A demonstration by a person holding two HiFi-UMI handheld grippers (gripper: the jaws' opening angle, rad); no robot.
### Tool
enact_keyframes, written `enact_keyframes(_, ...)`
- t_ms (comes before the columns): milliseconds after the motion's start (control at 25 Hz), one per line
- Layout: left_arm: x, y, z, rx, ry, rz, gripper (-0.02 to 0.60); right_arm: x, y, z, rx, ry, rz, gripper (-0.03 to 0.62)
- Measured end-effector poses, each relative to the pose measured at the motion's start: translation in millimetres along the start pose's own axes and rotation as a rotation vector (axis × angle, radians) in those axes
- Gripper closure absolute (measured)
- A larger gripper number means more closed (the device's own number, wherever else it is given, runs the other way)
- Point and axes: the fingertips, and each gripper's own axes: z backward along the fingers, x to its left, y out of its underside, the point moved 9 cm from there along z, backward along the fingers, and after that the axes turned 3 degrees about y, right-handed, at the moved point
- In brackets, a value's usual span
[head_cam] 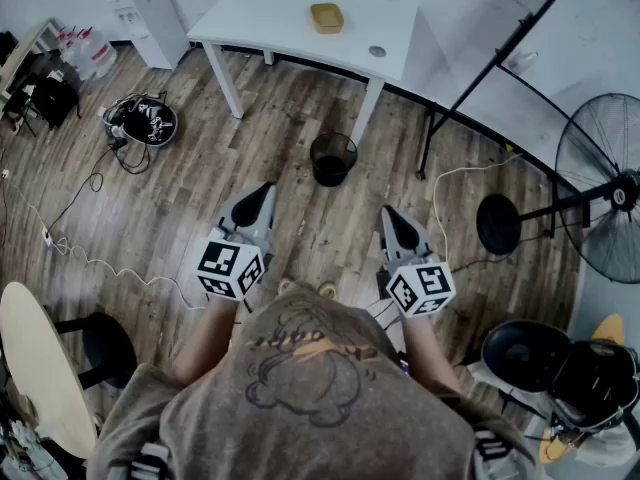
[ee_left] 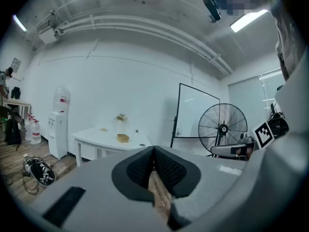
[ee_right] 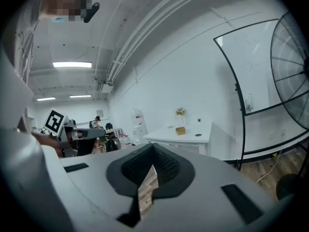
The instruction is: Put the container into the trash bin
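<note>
The container (head_cam: 326, 17) is a small tan box on the white table (head_cam: 290, 23) at the far side of the room. It also shows small and distant as the container (ee_left: 123, 137) in the left gripper view and as the container (ee_right: 180, 130) in the right gripper view. A black mesh trash bin (head_cam: 333, 158) stands on the wood floor in front of the table. My left gripper (head_cam: 264, 194) and right gripper (head_cam: 391, 216) are held side by side near my body, well short of the bin. Both are shut with nothing between the jaws.
A standing fan (head_cam: 610, 203) and a whiteboard frame (head_cam: 500, 58) are at the right. A water dispenser (head_cam: 150, 13) stands left of the table. Cables and a black bundle (head_cam: 145, 121) lie on the floor at left. A black stool (head_cam: 105, 346) is near my left side.
</note>
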Motion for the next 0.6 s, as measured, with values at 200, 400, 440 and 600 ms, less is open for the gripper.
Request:
enact_keyframes(200, -1.5, 4.9, -2.2, -0.004, -0.012, 0.003, 0.578, -2.2, -0.5, -4.3, -0.004, -0.023, 0.011, 0.592)
enact_keyframes(400, -8.9, 2.6, -6.7, -0.003, -0.011, 0.005, 0.578, -3.9, -2.5, -3.8, -0.015, -0.05, 0.008, 0.595)
enact_keyframes(440, -10.6, 3.0, -6.0, -0.003, -0.011, 0.005, 0.578, -4.1, -2.0, -2.8, -0.016, -0.055, 0.007, 0.595)
enact_keyframes(600, -18.8, 8.6, -4.4, -0.01, -0.032, 0.01, 0.578, -12.6, 5.0, 1.6, -0.007, -0.062, 0.003, 0.595)
